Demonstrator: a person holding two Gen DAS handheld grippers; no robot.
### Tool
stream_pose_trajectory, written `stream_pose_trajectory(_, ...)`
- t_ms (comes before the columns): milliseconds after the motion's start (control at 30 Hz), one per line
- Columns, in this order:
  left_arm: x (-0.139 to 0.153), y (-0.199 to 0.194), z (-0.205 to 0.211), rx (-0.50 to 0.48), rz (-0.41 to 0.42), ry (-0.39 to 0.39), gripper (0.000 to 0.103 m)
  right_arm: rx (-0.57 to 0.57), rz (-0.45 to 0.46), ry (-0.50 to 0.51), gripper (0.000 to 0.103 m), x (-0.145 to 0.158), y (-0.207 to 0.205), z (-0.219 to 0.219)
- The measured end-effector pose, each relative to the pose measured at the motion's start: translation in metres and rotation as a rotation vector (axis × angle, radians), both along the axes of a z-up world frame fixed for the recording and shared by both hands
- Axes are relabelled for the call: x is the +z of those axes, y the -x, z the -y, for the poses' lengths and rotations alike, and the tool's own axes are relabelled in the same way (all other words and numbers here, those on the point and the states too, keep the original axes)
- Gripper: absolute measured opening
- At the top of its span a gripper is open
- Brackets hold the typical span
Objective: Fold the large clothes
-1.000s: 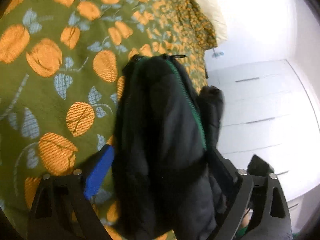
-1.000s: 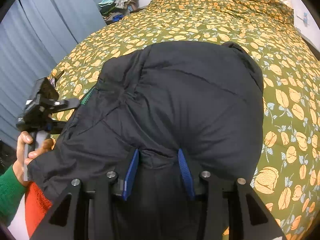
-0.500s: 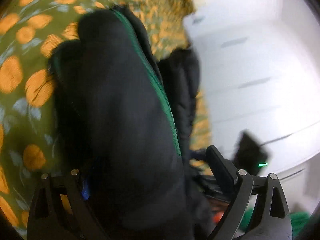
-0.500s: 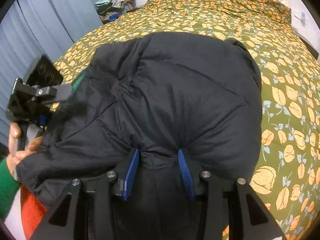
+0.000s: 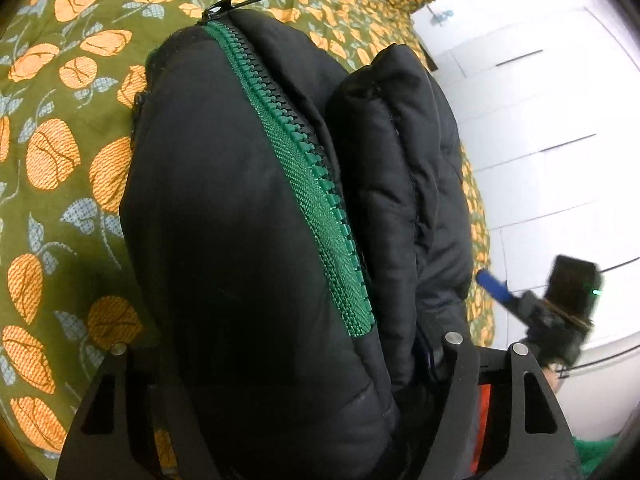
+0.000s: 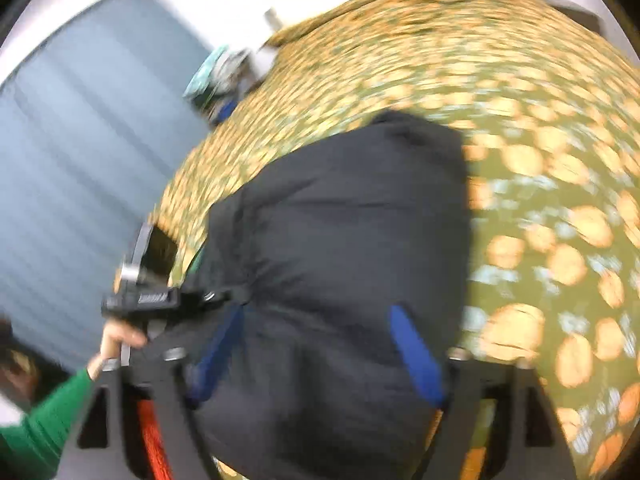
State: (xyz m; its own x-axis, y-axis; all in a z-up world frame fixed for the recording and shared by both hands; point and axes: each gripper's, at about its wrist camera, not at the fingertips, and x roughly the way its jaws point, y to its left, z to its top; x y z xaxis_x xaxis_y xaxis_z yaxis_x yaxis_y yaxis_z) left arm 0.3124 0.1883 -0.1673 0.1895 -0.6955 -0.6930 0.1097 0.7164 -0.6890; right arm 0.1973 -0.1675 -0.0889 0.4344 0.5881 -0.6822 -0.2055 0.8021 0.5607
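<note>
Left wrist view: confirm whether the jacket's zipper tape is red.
No. The zipper running down the black puffer jacket is green, with a black metal pull at its top end.

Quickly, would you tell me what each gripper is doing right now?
Left gripper: just closed further, clamping the black jacket.
Right gripper: just opened; jacket loose between its jaws.

left wrist: sharp, white glare at right | right wrist: heavy motion blur | both: fisheye bending, dark corners
</note>
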Motion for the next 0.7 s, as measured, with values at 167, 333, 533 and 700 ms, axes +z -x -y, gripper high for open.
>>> stream_pose_trajectory(167,0.0,0.007,0.004,0.005,0.004,0.006,0.073,-0.042,-0.172,-0.139,0.085,-0.054,0.005,0.048)
stream_pose_trajectory(333,-0.016,0.0,-0.003,0.01,0.001,0.008,0.073,-0.002,-0.231,-0.287,0.085,-0.085,-0.004,0.042)
stream_pose_trajectory(533,-0.03,0.002,-0.008,0.02,-0.004,0.037,0.074,-0.037,-0.244,-0.362,0.086,-0.097,0.008,0.043)
stream_pose_trajectory(700,-0.025,0.014,-0.013,0.049,0.008,0.024,0.066,0.021,-0.288,-0.4,0.081,-0.116,-0.024,0.019)
